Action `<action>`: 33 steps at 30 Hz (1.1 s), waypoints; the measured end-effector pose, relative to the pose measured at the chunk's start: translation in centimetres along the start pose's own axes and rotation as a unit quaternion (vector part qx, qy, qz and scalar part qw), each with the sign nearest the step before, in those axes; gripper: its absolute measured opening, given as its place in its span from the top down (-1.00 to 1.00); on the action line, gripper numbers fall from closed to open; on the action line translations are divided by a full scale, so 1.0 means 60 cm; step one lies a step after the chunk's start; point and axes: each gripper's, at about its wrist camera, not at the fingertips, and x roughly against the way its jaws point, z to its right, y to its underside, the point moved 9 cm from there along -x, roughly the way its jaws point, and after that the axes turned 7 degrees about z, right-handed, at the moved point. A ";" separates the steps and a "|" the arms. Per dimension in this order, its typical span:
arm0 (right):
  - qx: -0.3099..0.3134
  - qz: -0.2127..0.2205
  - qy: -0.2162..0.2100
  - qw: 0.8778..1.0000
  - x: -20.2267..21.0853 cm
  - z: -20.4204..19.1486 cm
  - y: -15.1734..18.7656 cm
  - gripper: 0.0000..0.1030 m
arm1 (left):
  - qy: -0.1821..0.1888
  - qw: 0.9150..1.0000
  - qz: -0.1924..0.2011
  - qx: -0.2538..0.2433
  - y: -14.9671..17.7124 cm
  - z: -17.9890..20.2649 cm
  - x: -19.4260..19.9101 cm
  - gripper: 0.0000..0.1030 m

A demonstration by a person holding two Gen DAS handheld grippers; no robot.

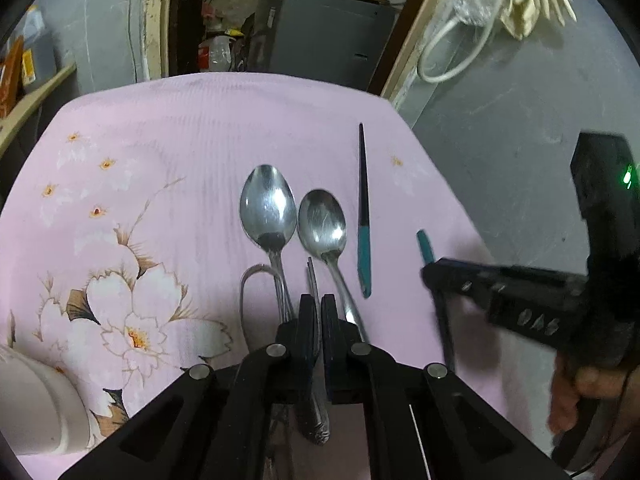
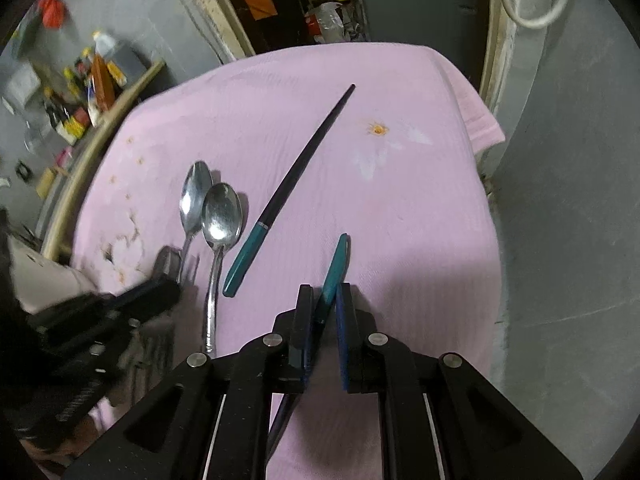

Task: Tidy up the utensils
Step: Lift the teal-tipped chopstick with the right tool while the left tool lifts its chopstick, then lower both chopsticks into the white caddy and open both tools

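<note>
Left wrist view: the left gripper (image 1: 317,312) has its fingers clenched on a slim metal utensil (image 1: 314,360), probably a fork or knife; its ornate handle end shows below the jaws at 6 o'clock. Two spoons (image 1: 269,206) lie side by side on the pink floral cloth (image 1: 160,140) at centre, bowls toward 12 o'clock. A teal-handled chopstick (image 1: 363,216) lies just beside them at 2 o'clock. A wire whisk loop (image 1: 250,284) lies at 8 o'clock of the jaws.

Right wrist view: the right gripper (image 2: 325,300) grasps a second teal-handled chopstick (image 2: 334,266), its teal end projecting toward 12 o'clock. The laid chopstick sits at 11 o'clock, spoons at 10 o'clock.

Judgement: sorting is mid-course; the held chopstick appears bound for placement parallel to its mate. That calls for turning it to match the mate's line before release.
</note>
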 end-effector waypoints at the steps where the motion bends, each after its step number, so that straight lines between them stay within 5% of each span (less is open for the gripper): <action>1: 0.003 0.003 0.006 1.000 0.001 -0.002 -0.001 0.80 | 0.003 1.000 0.004 0.003 -0.004 0.000 0.005 0.92; 6: -0.093 0.039 -0.065 0.993 0.036 0.010 0.000 0.85 | 0.013 1.000 0.025 -0.005 -0.010 0.017 0.053 0.93; 10: -0.102 0.110 -0.095 0.984 0.115 -0.006 -0.001 0.87 | 0.025 0.999 0.044 -0.016 -0.015 0.028 0.105 0.94; 16: -0.054 0.187 -0.098 0.976 0.227 -0.052 0.024 0.87 | 0.046 0.996 0.076 -0.025 -0.010 0.036 0.190 0.94; 33: 0.004 0.281 -0.085 0.956 0.386 -0.156 0.056 0.87 | 0.076 0.988 0.136 -0.015 0.012 -0.014 0.344 0.94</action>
